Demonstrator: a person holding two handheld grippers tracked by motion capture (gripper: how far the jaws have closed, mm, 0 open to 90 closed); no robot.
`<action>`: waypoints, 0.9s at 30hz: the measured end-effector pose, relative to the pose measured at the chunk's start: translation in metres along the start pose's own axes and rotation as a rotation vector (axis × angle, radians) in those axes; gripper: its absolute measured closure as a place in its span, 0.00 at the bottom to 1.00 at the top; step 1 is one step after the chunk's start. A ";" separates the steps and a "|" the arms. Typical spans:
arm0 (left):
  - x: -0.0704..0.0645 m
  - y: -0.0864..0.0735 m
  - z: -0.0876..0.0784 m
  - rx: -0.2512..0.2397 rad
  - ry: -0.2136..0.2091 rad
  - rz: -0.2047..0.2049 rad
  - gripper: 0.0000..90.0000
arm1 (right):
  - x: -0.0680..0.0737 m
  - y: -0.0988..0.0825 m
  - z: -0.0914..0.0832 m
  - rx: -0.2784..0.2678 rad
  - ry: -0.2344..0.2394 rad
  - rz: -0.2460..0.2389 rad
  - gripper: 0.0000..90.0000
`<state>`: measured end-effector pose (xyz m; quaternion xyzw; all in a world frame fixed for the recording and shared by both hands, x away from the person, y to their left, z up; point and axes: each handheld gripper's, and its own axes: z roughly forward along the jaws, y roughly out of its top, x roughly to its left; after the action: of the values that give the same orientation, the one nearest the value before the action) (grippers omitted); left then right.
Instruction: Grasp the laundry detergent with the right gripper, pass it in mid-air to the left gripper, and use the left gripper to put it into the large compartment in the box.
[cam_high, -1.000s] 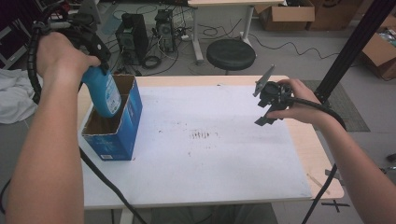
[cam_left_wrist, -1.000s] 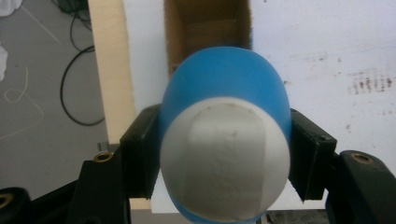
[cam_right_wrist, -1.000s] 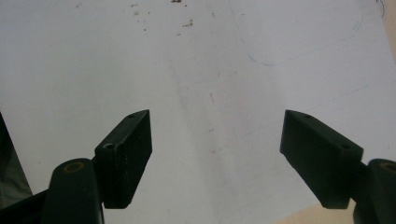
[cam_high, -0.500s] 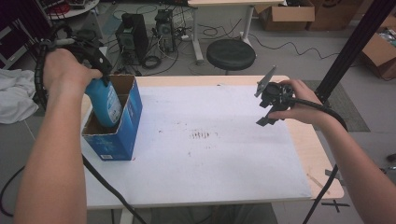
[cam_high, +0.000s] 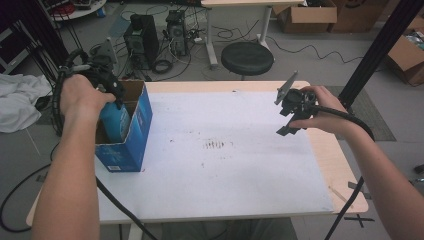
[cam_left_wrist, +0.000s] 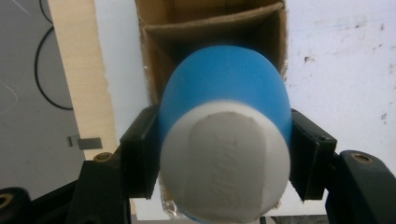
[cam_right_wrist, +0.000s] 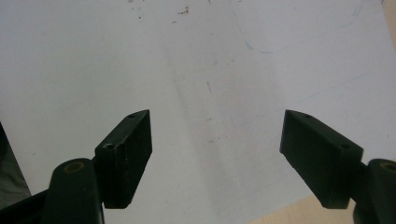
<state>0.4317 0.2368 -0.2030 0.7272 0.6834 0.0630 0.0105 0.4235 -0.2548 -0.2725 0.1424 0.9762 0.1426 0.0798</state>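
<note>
The white-topped wooden worktop (cam_high: 240, 165) carries an open blue cardboard box (cam_high: 131, 132) at its left edge. Inside the box stands a blue plastic bottle with a white cap (cam_left_wrist: 226, 154), clenched by the left gripper (cam_left_wrist: 224, 154), sunk lower than before. The right gripper (cam_right_wrist: 217, 158) hovers, fingers spread, unmoved.

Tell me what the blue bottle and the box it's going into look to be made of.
Blue bottle: likely plastic, smooth matte blue wall with a white moulded cap bearing raised lettering. Box: cardboard, printed blue outside, raw brown inside with thin folded flaps. Left gripper clamps the bottle.
</note>
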 end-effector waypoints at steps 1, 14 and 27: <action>0.000 0.000 0.000 0.000 0.000 0.000 0.43 | 0.000 0.000 0.000 0.000 0.000 0.000 0.28; -0.002 -0.003 0.037 0.048 -0.006 0.004 0.43 | 0.000 -0.002 0.002 0.007 0.003 0.003 0.28; -0.005 -0.005 0.063 0.096 -0.008 0.019 0.43 | 0.000 -0.002 0.005 0.008 0.008 0.004 0.28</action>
<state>0.4331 0.2370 -0.2665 0.7337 0.6785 0.0276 -0.0223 0.4243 -0.2554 -0.2777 0.1440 0.9768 0.1392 0.0752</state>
